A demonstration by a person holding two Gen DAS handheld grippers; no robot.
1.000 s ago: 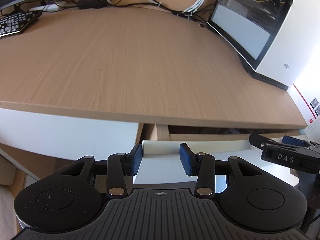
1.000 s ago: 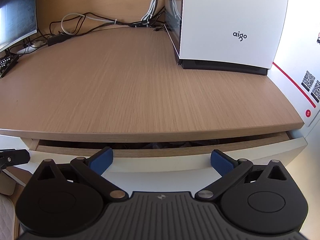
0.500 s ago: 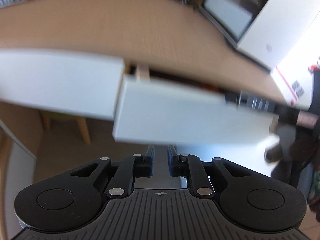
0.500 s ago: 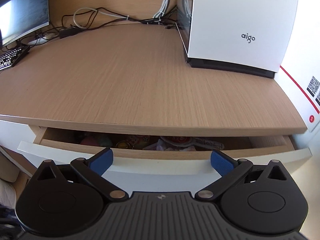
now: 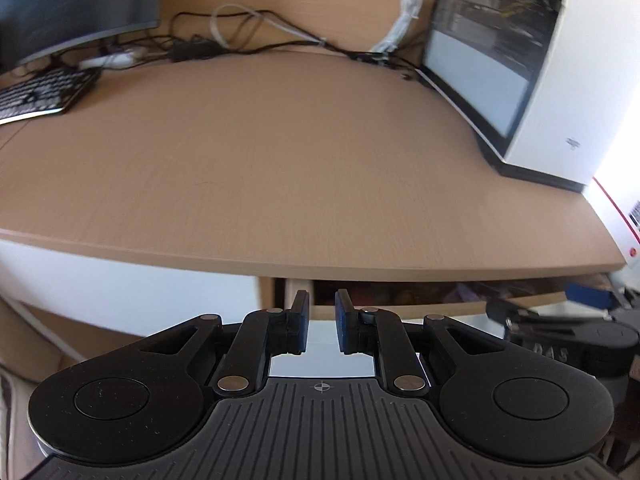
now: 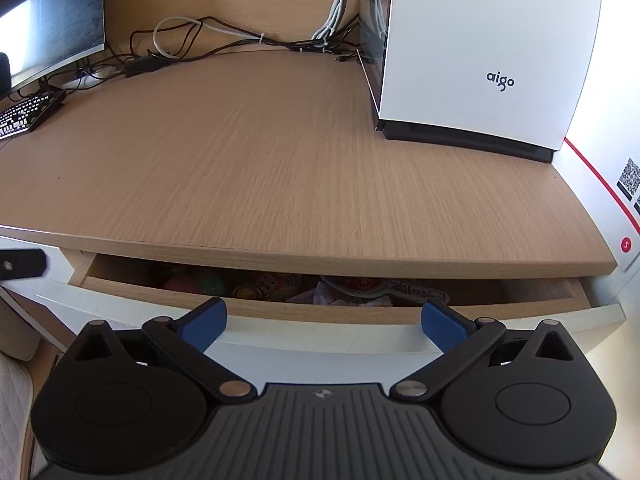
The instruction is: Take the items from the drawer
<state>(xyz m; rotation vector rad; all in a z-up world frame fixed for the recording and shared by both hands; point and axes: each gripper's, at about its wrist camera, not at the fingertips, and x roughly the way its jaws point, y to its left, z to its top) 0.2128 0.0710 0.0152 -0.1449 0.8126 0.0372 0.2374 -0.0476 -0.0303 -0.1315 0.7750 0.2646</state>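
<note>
The white-fronted drawer [image 6: 120,306] under the wooden desk stands partly pulled out. Inside lie small colourful items [image 6: 280,284]: a pink and a green ball, a keyring, and a flat patterned piece [image 6: 376,286] to the right. The deeper part of the drawer is hidden by the desktop. My right gripper [image 6: 324,322] is wide open just in front of the drawer front, holding nothing. My left gripper [image 5: 322,326] is at the drawer's left end [image 5: 400,310], its blue pads a narrow gap apart with nothing between them. The right gripper [image 5: 580,320] shows at the right edge of the left wrist view.
On the desktop [image 6: 280,160] a white aigo computer case [image 6: 480,60] stands at the back right. A monitor [image 6: 48,20], a keyboard [image 6: 28,116] and a tangle of cables [image 6: 240,44] lie along the back and left. A white wall with QR stickers [image 6: 630,172] is at the right.
The drawer has slid further out, showing its contents. My left gripper narrowed from open to a small gap, dipped below the drawer front and came back up. The right gripper stayed wide open.
</note>
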